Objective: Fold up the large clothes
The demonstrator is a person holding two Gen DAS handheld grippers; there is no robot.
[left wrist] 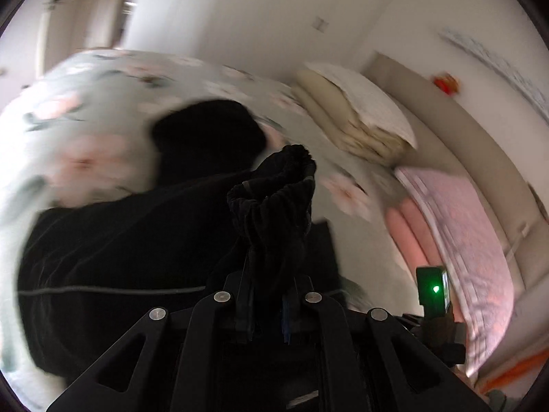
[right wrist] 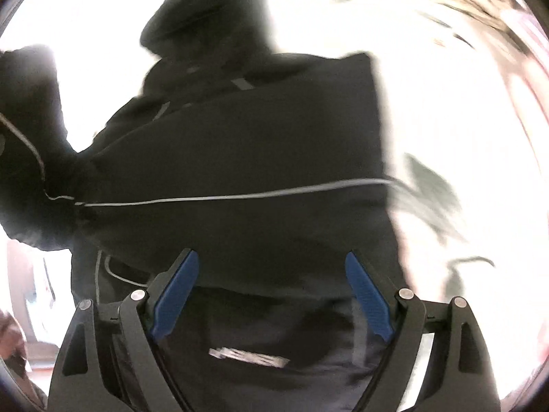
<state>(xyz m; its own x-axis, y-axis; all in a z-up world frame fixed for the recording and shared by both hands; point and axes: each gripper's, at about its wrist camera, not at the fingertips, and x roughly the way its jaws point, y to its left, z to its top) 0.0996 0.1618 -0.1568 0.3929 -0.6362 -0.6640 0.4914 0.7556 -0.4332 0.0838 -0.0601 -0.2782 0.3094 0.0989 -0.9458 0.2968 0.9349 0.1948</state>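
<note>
A large black hooded jacket point(left wrist: 113, 240) with thin grey piping lies spread on a floral bedspread point(left wrist: 85, 110); its hood points away. My left gripper point(left wrist: 269, 274) is shut on the jacket's ribbed sleeve cuff point(left wrist: 274, 185), which bunches up above the fingers. In the right wrist view the jacket point(right wrist: 240, 137) fills the middle, hood at the top. My right gripper point(right wrist: 271, 267) is open just above the jacket's lower part, blue pads point(right wrist: 175, 292) wide apart and empty. Both views are motion-blurred.
Stacked cream and white pillows point(left wrist: 357, 113) lie at the head of the bed, a pink quilted pillow point(left wrist: 456, 233) to the right. A padded headboard point(left wrist: 456, 130) and white walls stand behind. The right gripper's green light point(left wrist: 435, 288) shows at lower right.
</note>
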